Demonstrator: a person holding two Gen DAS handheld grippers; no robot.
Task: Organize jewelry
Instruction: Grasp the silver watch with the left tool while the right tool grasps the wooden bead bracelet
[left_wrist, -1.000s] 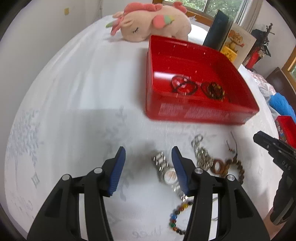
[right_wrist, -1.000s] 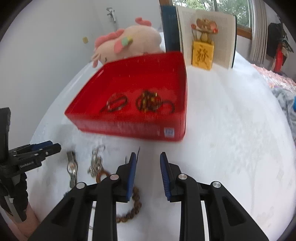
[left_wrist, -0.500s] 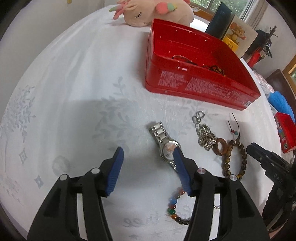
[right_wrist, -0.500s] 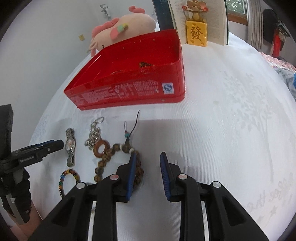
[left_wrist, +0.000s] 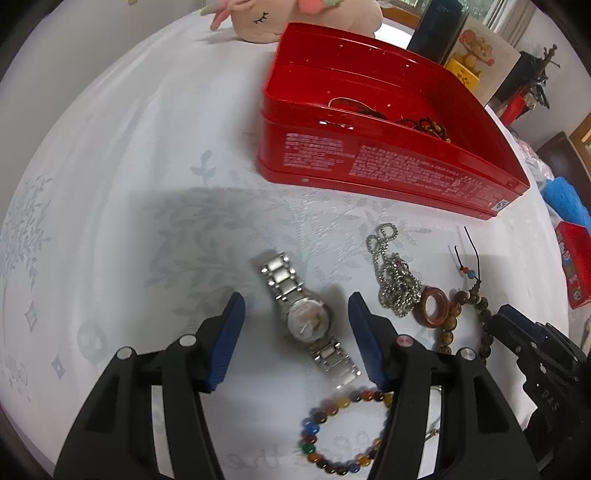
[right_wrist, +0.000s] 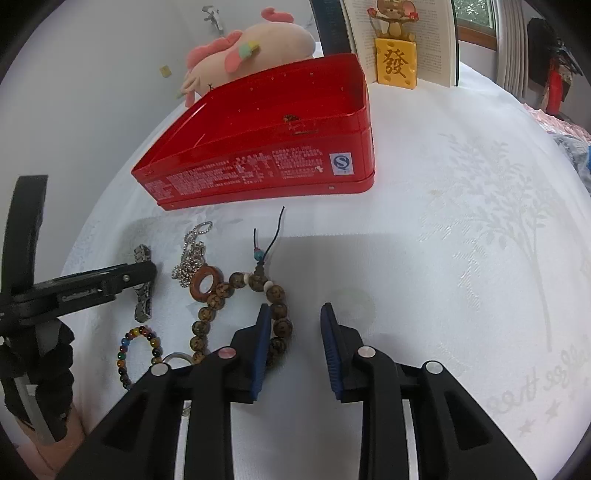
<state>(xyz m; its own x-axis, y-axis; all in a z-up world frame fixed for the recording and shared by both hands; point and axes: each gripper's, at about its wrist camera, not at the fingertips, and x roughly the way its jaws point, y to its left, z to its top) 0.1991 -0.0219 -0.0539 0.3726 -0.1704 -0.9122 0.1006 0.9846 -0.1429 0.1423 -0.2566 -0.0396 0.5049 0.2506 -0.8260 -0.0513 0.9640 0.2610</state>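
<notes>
A silver wristwatch (left_wrist: 306, 317) lies flat on the white tablecloth between the fingers of my left gripper (left_wrist: 295, 314), which is open, its pads clear of the watch. My right gripper (right_wrist: 294, 314) is open just right of a brown bead bracelet (right_wrist: 207, 314), whose right side lies by the left finger. A silver chain (left_wrist: 397, 284), a wooden ring (left_wrist: 432, 324) and a coloured bead bracelet (left_wrist: 308, 430) lie near the watch. Behind them stands the open red tin (left_wrist: 369, 162) with several bracelets inside.
A pink plush toy (right_wrist: 251, 48), an open book (right_wrist: 424, 33) and a yellow ornament (right_wrist: 395, 62) stand behind the tin. At the right edge of the left wrist view are a small red box (left_wrist: 576, 266) and a blue cloth (left_wrist: 565, 199).
Both grippers have come down closer to the table. The left one moved over the watch, which now sits between its fingers. The right one drew back from the tin to the brown bracelet.
</notes>
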